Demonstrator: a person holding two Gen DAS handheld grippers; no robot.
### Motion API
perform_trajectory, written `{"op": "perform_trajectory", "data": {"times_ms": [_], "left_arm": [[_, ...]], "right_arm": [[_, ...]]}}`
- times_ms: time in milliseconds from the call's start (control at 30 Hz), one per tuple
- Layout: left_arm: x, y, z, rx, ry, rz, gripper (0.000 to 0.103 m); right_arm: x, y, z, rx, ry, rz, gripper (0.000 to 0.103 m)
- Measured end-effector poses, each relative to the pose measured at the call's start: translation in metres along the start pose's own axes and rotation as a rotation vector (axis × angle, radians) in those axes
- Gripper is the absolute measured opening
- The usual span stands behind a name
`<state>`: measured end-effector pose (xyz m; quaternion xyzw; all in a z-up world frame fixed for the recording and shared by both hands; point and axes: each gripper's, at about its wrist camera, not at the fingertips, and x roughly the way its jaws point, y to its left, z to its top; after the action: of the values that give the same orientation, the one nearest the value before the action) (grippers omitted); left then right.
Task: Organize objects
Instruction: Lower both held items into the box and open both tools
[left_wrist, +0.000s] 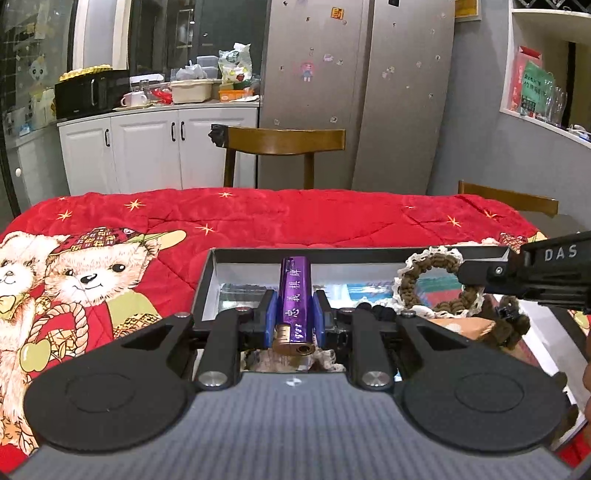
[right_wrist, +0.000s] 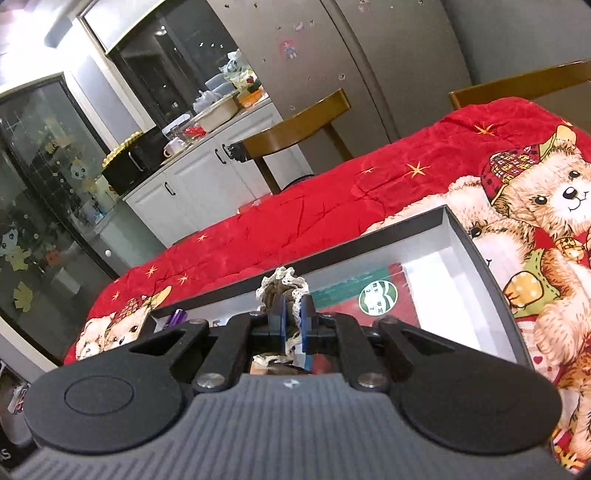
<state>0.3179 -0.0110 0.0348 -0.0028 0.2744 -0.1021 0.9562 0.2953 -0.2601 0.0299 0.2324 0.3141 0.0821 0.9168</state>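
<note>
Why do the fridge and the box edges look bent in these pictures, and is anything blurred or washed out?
Left wrist view: the fisheye lens bows the fridge; the purple tube in the left gripper is sharp. Right wrist view: tilted, the box rim curves, white glare top left; the scrunchie in the right gripper looks soft.

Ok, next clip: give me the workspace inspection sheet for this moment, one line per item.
Surface: table under a red teddy-bear quilt.
Job's things: open grey box on the quilt; purple padlock; brown crocheted scrunchie with cream lace edge.
Clutter: printed packets lying inside the box.
Grippers: left gripper shut on the purple padlock over the box; right gripper shut on the brown crocheted scrunchie, also over the box.
Cables: nothing seen.
Surroundings: wooden chairs, steel fridge, white cabinets with a crowded counter.
</note>
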Motion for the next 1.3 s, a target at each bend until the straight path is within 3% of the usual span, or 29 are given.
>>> {"op": "perform_trajectory", "data": {"times_ms": [1100, 1200, 1267, 1300], "left_arm": [[-0.001, -0.007, -0.002, 0.052, -0.014, 0.02, 0.025], [-0.005, -0.007, -0.003, 0.053, -0.038, 0.007, 0.025], [-0.01, -0.009, -0.004, 0.077, -0.068, -0.002, 0.026], [-0.014, -0.012, -0.004, 0.097, -0.08, -0.008, 0.03]], "right_arm": [[0.012, -0.002, -0.001, -0.005, 0.054, -0.02, 0.012], [0.009, -0.004, 0.001, 0.008, 0.03, 0.026, 0.02], [0.004, -0.004, 0.004, 0.011, 0.004, 0.063, 0.034], [0.0, -0.003, 0.005, 0.012, -0.008, 0.078, 0.053]]}}
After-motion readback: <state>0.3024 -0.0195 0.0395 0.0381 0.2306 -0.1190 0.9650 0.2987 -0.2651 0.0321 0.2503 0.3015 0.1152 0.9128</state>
